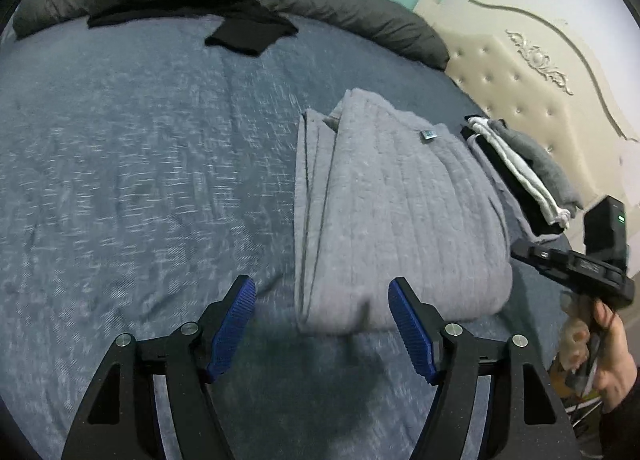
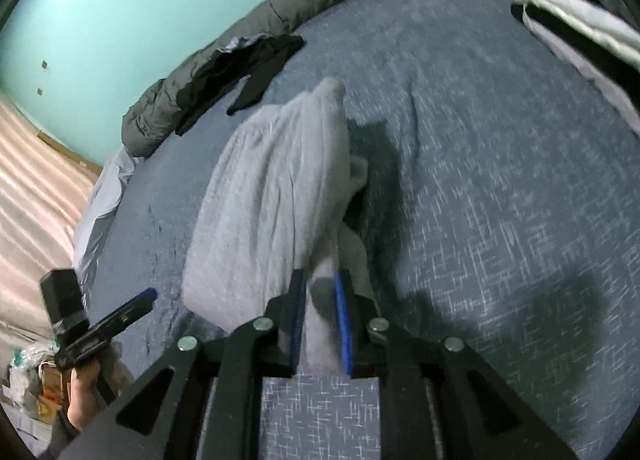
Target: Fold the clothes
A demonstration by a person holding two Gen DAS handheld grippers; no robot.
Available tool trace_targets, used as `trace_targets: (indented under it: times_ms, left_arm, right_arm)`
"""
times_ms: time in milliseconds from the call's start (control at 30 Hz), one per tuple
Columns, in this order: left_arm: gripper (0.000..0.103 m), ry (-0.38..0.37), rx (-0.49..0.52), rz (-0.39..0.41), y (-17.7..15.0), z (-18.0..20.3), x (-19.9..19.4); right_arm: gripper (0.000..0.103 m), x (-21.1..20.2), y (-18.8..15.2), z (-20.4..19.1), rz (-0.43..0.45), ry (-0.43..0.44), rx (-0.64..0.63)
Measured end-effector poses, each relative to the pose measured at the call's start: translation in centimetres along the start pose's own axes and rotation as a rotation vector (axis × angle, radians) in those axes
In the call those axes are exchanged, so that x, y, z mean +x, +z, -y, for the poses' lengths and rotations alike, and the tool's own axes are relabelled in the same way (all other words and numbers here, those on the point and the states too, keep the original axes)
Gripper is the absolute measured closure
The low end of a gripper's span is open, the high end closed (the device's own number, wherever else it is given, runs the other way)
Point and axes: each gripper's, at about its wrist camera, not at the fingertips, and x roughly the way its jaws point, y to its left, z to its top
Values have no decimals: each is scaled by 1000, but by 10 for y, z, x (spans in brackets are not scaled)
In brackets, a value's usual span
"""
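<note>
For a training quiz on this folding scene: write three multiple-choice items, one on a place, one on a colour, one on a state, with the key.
1. Where does the black garment lie?
A. on the bed's far side, against the dark grey rolled duvet
B. on top of the folded stack
C. on the floor

2. What colour is the garment in the right gripper?
A. red
B. light grey
C. black

3. How do the jaws of the left gripper stand?
A. shut on the black garment
B. shut on the duvet
C. open, nothing between them

Key: 1 A, both views show it draped from the duvet onto the blue bedspread; 2 B, pale grey cloth runs between the blue pads; 3 C, the pads stand wide apart over bedspread and the grey garment's near end, gripping nothing.
</note>
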Motion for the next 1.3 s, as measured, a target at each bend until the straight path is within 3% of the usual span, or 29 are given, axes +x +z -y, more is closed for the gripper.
trace_targets:
  times_ms: [33,67,133,233,333,467,567,633,700,800,867,1033,1233,1300]
  left_arm:
    - [30,-3,-2,-18,4,1,7]
    - [30,-4,-4,-33,8,2,14]
    - [30,8,-2,-50,14,3,24]
    - [29,-13,-18,-82,21,0,40]
    - [29,-33,-36,-130,24,-4,57]
    - [29,-66,-36,-172,21,-7,73]
    - [22,-78,-47,-170,21,-12,77]
    - [22,-92,-57,-179,20,-14,81]
    - [22,-104,-75,-183,18,-15,83]
    - [21,-111,-67,-190,16,-11,81]
    - [21,-120,-69,-191,16,-9,78]
    - [18,-126,-63,-209,15,-8,86]
    - [13,-103,-39,-199,21,-3,100]
    - [13,-91,-27,-203,22,2,102]
  right_arm:
    - [83,1,1,0,-1,5,8]
    - [66,1,3,1,-3,11,17]
    - [43,4,5,1,-11,22,32]
    - [40,21,5,-2,-77,13,20]
    - [30,38,3,-1,-122,-11,16]
    - [24,53,3,5,-146,5,42]
    - [24,52,6,4,-139,5,36]
    - [24,46,7,-2,-112,-17,-2]
    - [24,53,6,-7,-144,-40,-36]
    - [23,65,3,0,-178,-39,-4]
    - [16,71,1,7,-172,-54,2]
    - [15,80,2,15,-166,-57,20]
    - [32,86,7,6,-182,-19,15]
    - [34,91,8,3,-193,-14,10]
